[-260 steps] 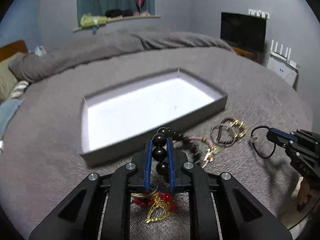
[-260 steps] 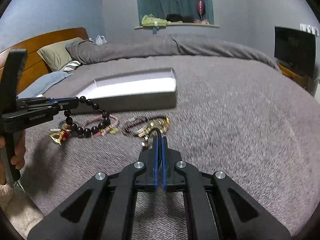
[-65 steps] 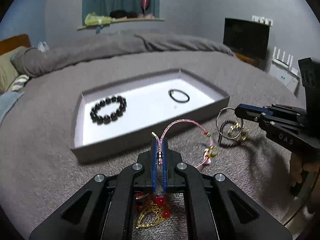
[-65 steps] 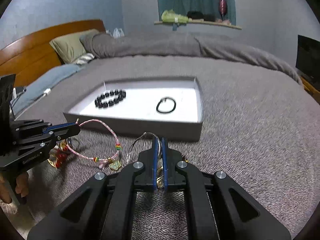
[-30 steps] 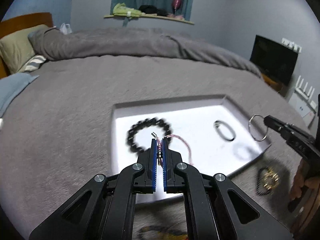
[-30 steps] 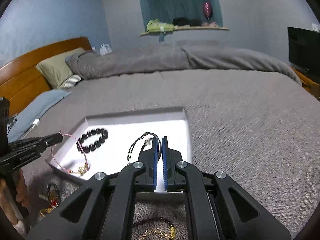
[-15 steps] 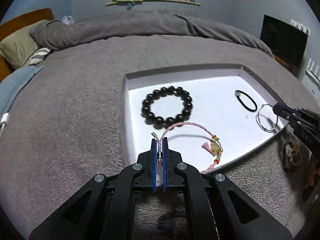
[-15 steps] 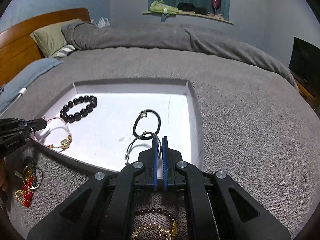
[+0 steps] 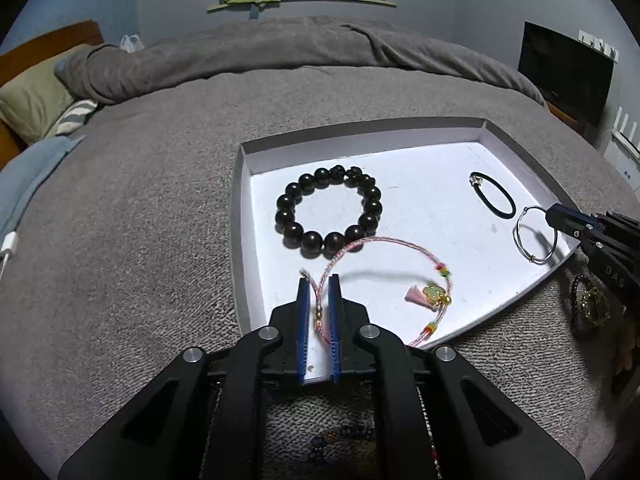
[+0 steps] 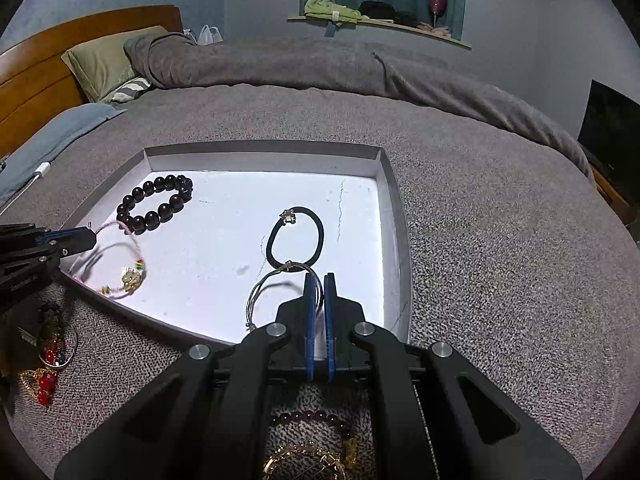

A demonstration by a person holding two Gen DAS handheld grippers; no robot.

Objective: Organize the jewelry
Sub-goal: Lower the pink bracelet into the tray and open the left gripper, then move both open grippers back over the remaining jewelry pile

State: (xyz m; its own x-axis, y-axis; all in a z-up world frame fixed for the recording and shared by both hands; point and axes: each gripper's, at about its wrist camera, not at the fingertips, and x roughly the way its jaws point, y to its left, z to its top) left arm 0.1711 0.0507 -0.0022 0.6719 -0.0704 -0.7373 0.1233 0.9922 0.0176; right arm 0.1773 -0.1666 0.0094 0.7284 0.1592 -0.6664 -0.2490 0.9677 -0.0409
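A shallow white tray (image 9: pixel 242 200) (image 10: pixel 394 216) lies on the grey bedspread. In it are a black bead bracelet (image 9: pixel 289 202) (image 10: pixel 136 202) and a black band with a small charm (image 9: pixel 493 199) (image 10: pixel 316 236). My left gripper (image 9: pixel 318 280) (image 10: pixel 91 236) has its jaws slightly parted around the pink cord bracelet (image 9: pixel 404 245) (image 10: pixel 136 268), whose charm end lies on the tray floor. My right gripper (image 10: pixel 318 278) (image 9: pixel 550 212) stands over the tray's near right corner with its jaws slightly parted; the silver wire bangle (image 10: pixel 262 284) (image 9: pixel 536 236) sits between them.
More jewelry lies on the bedspread outside the tray: a dark red bead bracelet with gold pieces (image 10: pixel 312 416) under my right gripper, red and gold pieces (image 10: pixel 44 380) at the left, and a dark and gold cluster (image 9: pixel 592 300). Pillows (image 10: pixel 108 60) and a headboard (image 10: pixel 36 68) are far left.
Both grippers have come lower over the tray. My left jaws have parted and the pink bracelet's charm end now rests in the tray. My right jaws have parted slightly around the silver bangle.
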